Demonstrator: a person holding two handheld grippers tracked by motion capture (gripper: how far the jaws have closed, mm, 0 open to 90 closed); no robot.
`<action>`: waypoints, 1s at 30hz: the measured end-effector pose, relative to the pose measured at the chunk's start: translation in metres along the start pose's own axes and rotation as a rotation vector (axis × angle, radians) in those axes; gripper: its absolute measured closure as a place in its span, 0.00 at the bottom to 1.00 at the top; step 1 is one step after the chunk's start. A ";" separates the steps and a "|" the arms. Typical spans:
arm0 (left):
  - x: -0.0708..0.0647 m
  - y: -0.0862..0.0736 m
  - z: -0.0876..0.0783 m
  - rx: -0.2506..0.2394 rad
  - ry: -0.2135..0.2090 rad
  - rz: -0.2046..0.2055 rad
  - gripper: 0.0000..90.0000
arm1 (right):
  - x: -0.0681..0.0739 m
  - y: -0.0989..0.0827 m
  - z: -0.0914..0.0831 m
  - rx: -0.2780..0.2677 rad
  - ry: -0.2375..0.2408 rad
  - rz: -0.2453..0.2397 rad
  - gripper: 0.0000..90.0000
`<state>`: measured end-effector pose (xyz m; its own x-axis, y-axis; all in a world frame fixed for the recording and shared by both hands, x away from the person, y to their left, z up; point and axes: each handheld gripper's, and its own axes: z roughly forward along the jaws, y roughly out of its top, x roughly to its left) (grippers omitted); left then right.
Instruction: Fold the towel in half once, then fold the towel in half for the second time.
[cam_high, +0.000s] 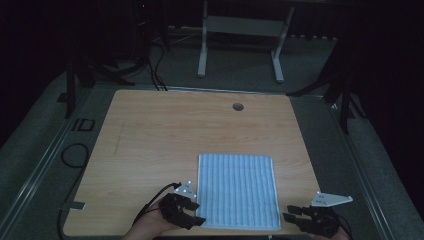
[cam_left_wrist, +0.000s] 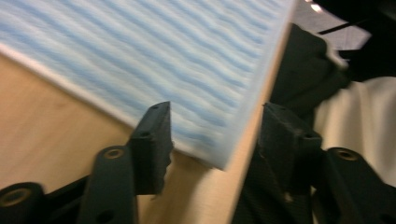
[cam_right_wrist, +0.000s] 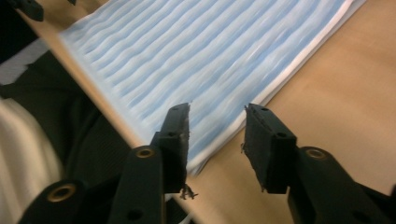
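Lower centre of the high view: a blue-and-white ribbed cloth (cam_high: 237, 191), rectangular, flat on the pale wood-grain worktop (cam_high: 165, 135), near edge at the worktop's front lip. Left gripper (cam_high: 192, 212) at its lower-left corner, right gripper (cam_high: 292, 214) at lower right; both sets of fingers apart, gripping nothing. Round cable hole (cam_high: 238, 106) upper centre.

Dim, murky high view; both gripper views brighter but motion-blurred.

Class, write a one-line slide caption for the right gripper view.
Right gripper, jaws open, poised over the near corner of a blue-and-white striped cloth lying flat on the wooden table.
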<state>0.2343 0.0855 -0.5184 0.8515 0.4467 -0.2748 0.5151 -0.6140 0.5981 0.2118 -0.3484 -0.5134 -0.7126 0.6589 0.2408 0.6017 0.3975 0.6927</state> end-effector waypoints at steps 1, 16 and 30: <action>0.003 0.001 0.000 0.003 0.019 -0.004 0.48 | -0.002 0.004 0.003 -0.002 -0.009 -0.006 0.64; 0.058 0.014 -0.007 -0.058 0.212 -0.052 0.44 | -0.047 0.062 0.048 0.053 -0.091 -0.053 0.54; 0.115 0.056 0.000 -0.070 0.247 -0.177 0.40 | -0.084 0.113 0.073 0.084 -0.165 -0.035 0.50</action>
<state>0.3611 0.1030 -0.5165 0.6953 0.6923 -0.1930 0.6375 -0.4700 0.6105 0.3658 -0.3123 -0.5047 -0.6689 0.7369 0.0981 0.6106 0.4693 0.6380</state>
